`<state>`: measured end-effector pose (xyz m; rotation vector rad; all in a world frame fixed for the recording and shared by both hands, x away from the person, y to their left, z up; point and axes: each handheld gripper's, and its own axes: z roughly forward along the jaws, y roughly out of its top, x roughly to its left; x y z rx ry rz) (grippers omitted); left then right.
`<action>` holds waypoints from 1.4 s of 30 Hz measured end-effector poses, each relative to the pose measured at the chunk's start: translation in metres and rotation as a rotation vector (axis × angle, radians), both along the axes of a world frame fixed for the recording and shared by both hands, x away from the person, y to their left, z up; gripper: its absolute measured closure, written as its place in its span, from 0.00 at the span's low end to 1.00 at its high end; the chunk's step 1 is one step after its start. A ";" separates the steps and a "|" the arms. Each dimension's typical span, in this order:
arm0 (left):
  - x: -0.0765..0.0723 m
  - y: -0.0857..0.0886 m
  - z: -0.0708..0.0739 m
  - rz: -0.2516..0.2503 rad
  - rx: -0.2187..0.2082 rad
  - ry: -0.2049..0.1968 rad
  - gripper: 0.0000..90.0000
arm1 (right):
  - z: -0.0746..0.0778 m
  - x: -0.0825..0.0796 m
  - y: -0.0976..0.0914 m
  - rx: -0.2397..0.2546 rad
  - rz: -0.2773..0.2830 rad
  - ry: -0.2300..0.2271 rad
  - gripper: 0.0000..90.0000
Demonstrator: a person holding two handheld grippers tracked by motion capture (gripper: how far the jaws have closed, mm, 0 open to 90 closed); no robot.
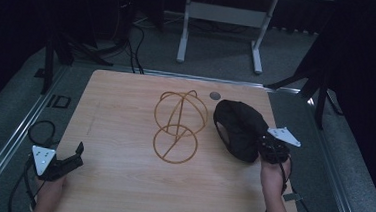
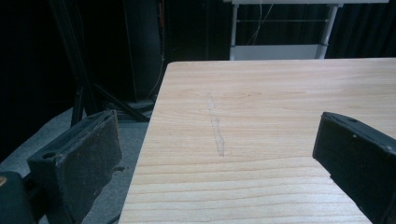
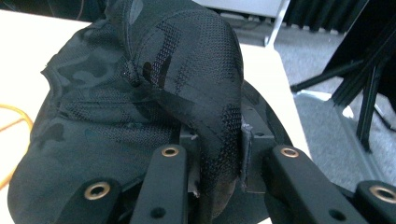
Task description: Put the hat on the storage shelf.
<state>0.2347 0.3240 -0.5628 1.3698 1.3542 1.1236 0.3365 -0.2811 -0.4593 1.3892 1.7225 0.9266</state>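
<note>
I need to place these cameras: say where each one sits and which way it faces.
High view: above the near edge, looking forward and down on table, wire stand, cap; both forearms and tools.
Left gripper view: on left tool, facing across the bare table; open jaws.
Right gripper view: on right tool, close on the cap it pinches.
High and right share the cap.

The high view is dimly lit and slightly soft; the wooden table (image 1: 124,131) is the brightest surface, and the surroundings are lost in near-black. In the left gripper view the tabletop grain is rendered sharply, while the near jaws are blurred. In the right gripper view the table edge is overexposed, and the black cap (image 3: 140,93) is shown in crisp weave
</note>
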 end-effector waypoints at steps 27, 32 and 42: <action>0.000 0.000 0.000 0.000 0.000 0.003 0.02 | 0.138 -0.036 0.035 0.026 0.238 -0.243 0.83; 0.000 0.000 0.000 -0.001 0.000 0.002 0.02 | 0.144 -0.035 0.050 0.023 0.268 -0.259 0.83; 0.000 0.000 0.000 -0.004 -0.001 0.003 0.02 | 0.150 -0.034 0.087 0.034 0.358 -0.265 0.83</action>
